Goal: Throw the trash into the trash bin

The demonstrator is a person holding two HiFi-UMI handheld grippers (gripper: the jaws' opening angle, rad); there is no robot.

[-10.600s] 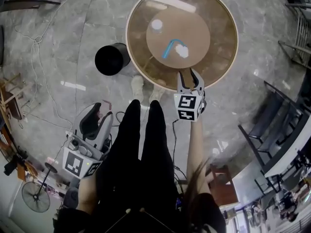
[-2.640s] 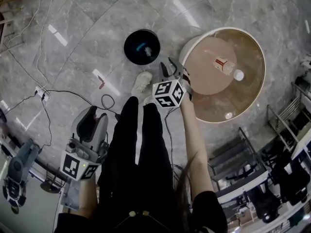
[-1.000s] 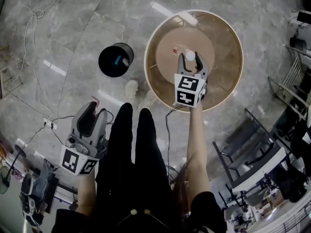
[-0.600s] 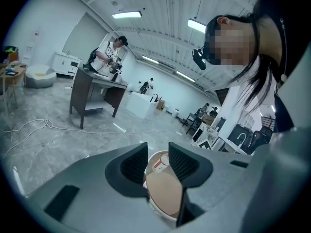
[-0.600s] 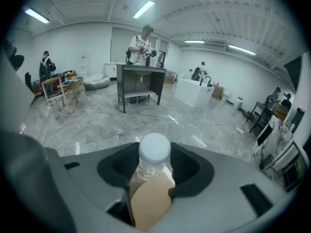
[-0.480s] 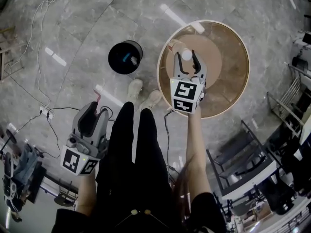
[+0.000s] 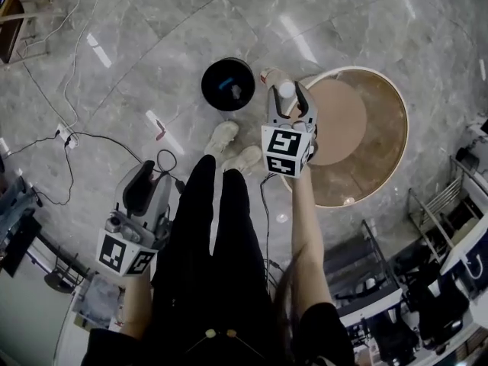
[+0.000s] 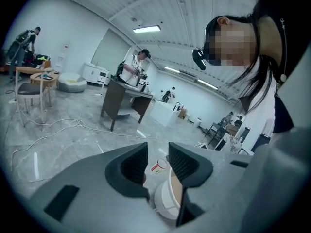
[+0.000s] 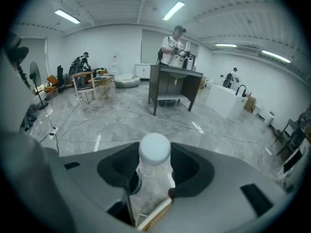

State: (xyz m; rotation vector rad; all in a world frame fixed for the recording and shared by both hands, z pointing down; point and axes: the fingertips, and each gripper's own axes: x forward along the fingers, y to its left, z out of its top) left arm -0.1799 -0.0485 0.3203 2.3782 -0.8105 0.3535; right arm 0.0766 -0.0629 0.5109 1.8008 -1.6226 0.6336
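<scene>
Has swung left off the round wooden table point(image 7: 374, 113) since half a second ago, bringing the right gripper point(image 7: 289, 104) just beside the trash bin point(image 7: 207, 78), jaws clamped on the bottle point(image 7: 286, 90). Shown only from the right gripper view: smooth white cap, clear plastic neck pinched between dark pads. Shown only from above: round black bin on glossy grey marble floor point(image 7: 152, 36), blue and white scraps inside. Left gripper point(image 7: 149, 189) low beside the leg, jaws apart, gripping nothing.
</scene>
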